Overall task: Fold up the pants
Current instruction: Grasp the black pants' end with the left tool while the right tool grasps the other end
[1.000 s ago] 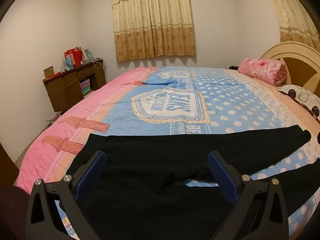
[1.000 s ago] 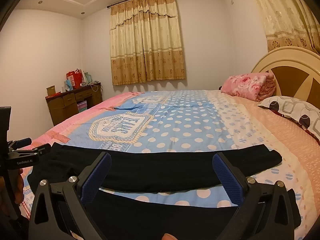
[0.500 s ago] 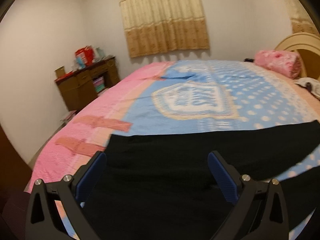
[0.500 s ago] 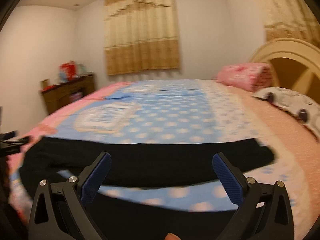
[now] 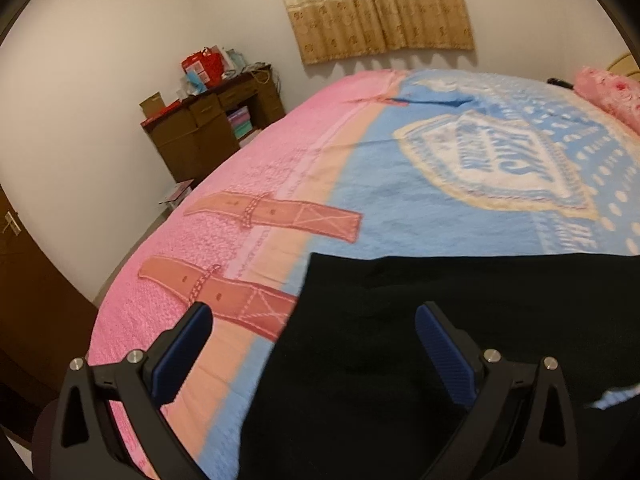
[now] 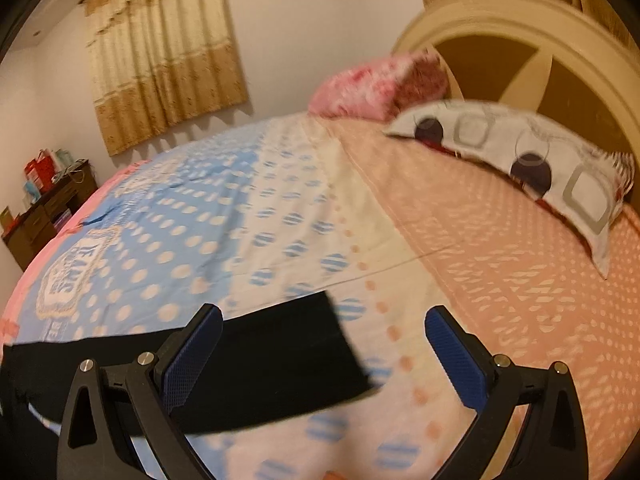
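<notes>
Black fabric of the pants [image 5: 460, 320] lies flat on the bedspread [image 5: 400, 216], spread beneath and ahead of the left gripper [image 5: 312, 344]. Its fingers stand wide apart and hold nothing. The left finger [image 5: 184, 352] sits over the pink and peach margin of the bedspread, just outside the garment's edge. The right finger [image 5: 448, 356] sits over the black cloth. The garment's straight far edge runs across the view beyond both fingertips, and its corner lies ahead of the gap, nearer the left finger.

Beyond the left finger, well apart, a brown desk [image 5: 208, 120] stands against the wall. A beige curtain [image 5: 380, 4] hangs above the far side of the bed.

The right gripper [image 6: 324, 344] is likewise spread wide and empty. One trouser leg [image 6: 280, 364] ends between its fingers: the cuff edge falls in the gap, and the leg runs off behind the left finger [image 6: 192, 356]. The right finger [image 6: 456, 356] is over bare dotted bedspread. Ahead of that finger, a patterned pillow [image 6: 532, 160] lies against the arched headboard [image 6: 520, 36], with a folded pink blanket [image 6: 380, 84] beside it. The right wrist view is motion-blurred.
</notes>
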`<state>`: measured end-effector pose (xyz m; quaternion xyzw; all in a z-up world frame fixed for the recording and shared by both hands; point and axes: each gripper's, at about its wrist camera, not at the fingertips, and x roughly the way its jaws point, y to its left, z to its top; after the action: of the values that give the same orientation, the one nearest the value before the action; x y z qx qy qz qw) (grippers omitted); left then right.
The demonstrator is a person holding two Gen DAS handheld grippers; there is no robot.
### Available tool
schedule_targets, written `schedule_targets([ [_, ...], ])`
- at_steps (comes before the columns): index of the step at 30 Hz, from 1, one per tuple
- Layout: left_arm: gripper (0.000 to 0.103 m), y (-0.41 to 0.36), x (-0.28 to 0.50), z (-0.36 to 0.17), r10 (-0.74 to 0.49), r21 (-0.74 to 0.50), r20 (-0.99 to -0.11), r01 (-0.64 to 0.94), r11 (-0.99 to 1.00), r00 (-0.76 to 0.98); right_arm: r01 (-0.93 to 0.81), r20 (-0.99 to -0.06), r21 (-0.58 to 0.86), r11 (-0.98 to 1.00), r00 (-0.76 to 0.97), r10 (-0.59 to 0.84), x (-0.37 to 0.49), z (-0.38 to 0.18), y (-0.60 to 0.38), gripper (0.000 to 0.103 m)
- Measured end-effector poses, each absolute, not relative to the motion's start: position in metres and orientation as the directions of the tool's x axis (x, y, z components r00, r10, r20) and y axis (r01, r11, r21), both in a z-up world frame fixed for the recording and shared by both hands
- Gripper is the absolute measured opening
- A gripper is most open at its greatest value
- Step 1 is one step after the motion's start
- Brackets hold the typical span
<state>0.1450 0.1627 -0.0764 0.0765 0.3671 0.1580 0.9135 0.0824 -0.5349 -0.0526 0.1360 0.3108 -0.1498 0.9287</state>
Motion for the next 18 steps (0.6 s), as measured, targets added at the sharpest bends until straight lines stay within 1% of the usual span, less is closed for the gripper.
schedule_targets([
  [6,0.103,0.185,0.174,-0.091,0.344,0.242,-0.690,-0.245,0.939,0.637,0.333,-0.702,0.261,0.906,0.710,-0.059,0.123,-0.086,-0.577,0.101],
  [8,0.103,0.193,0.184,-0.098,0.302,0.200,-0.725,-0.230,0.952,0.619,0.318,-0.717,0.277,0.907,0.696,-0.025,0.136,-0.095,-0.581,0.100],
  [10,0.103,0.198,0.191,-0.104,0.298,0.192,-0.743,-0.236,0.953,0.599,0.304,-0.733,0.286,0.909,0.681,0.003,0.149,-0.102,-0.583,0.097],
  [12,0.103,0.202,0.198,-0.111,0.280,0.178,-0.762,-0.227,0.958,0.583,0.290,-0.753,0.298,0.910,0.657,0.037,0.163,-0.110,-0.583,0.091],
  [16,0.103,0.205,0.205,-0.120,0.237,0.142,-0.788,-0.208,0.968,0.568,0.254,-0.790,0.274,0.927,0.610,0.067,0.183,-0.122,-0.574,0.086],
  [17,0.103,0.206,0.206,-0.122,0.232,0.136,-0.792,-0.208,0.969,0.565,0.250,-0.799,0.261,0.932,0.597,0.064,0.186,-0.124,-0.572,0.080],
  [18,0.103,0.207,0.208,-0.124,0.218,0.123,-0.802,-0.202,0.972,0.557,0.246,-0.811,0.230,0.941,0.584,0.046,0.189,-0.126,-0.568,0.078],
])
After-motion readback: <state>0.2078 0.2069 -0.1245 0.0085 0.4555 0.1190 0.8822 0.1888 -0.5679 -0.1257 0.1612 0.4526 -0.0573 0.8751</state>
